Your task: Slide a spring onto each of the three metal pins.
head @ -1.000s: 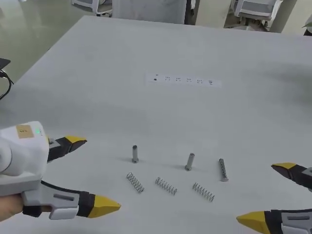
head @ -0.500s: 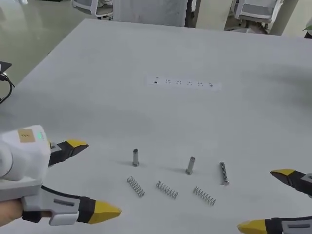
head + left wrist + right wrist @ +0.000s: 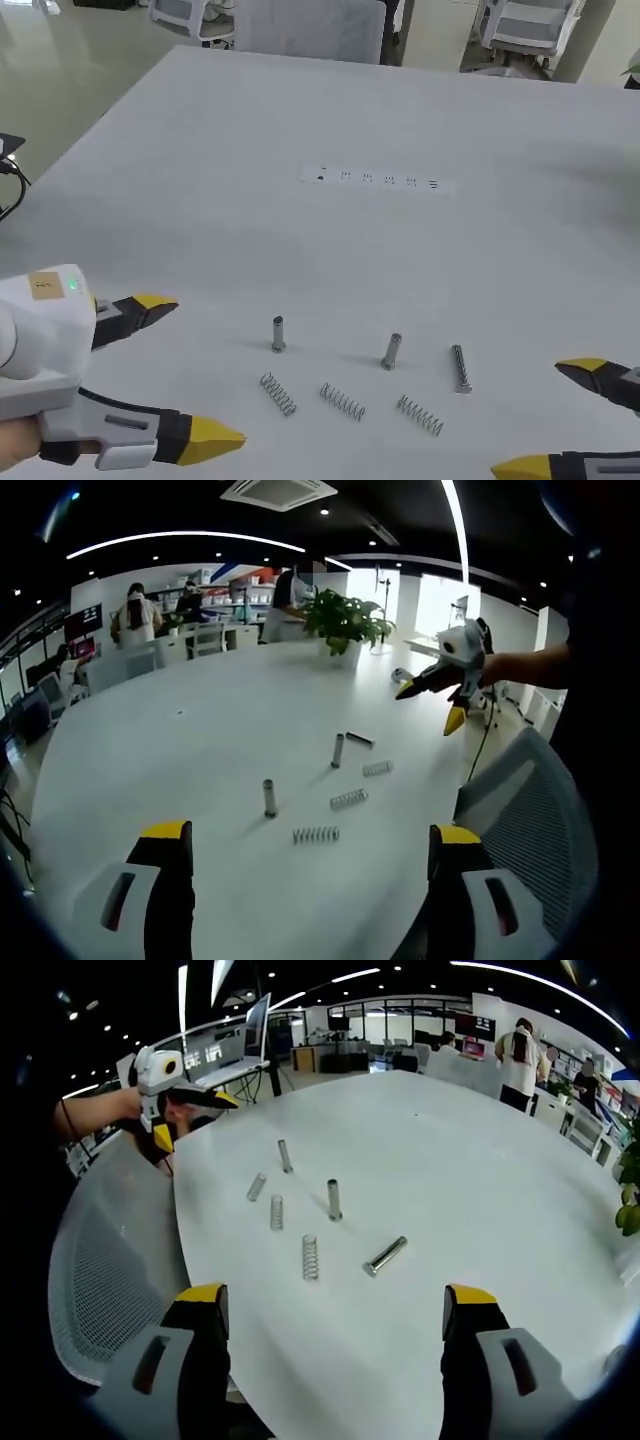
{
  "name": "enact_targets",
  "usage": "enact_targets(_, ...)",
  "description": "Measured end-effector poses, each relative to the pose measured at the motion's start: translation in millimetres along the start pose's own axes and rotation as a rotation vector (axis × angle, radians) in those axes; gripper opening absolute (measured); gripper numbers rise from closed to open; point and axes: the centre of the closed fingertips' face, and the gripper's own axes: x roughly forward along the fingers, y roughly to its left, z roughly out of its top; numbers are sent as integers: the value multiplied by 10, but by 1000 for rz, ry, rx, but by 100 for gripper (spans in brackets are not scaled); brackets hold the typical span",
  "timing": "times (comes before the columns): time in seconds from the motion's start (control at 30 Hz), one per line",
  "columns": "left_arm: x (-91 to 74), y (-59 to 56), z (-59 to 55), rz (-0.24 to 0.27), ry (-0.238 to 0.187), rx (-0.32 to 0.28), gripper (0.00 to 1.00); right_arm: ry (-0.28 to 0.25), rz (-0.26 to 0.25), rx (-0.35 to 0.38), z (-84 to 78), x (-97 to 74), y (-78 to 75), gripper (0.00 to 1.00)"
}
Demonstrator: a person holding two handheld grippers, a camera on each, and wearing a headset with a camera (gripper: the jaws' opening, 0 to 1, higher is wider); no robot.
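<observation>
Springs (image 3: 342,401) lie loose on the table (image 3: 300,120) between the left gripper (image 3: 195,368) and right gripper (image 3: 538,418), both spread wide and empty. Pins (image 3: 278,334) are just beyond. Likely light, squashy and prone to rolling, so pinch gently mid-coil.

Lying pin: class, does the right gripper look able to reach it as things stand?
Probably yes: the right gripper has its jaws open, and bare table lies between it and the lying pin. The nearest spring sits aside.
</observation>
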Motion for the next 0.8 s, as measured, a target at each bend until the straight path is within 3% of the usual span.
enact_targets(0.1, 12, -5, 5, -3, -2, 1, 95, 0, 11, 12, 26, 21, 1, 83)
enact_targets(0.53, 15, 9, -18, 2, -3, -6, 94, 10, 13, 15, 29, 35, -25, 80)
enact_targets(0.8, 54, -51, -47, -20, 2, -11, 92, 25, 12, 29, 25, 58, -50, 75)
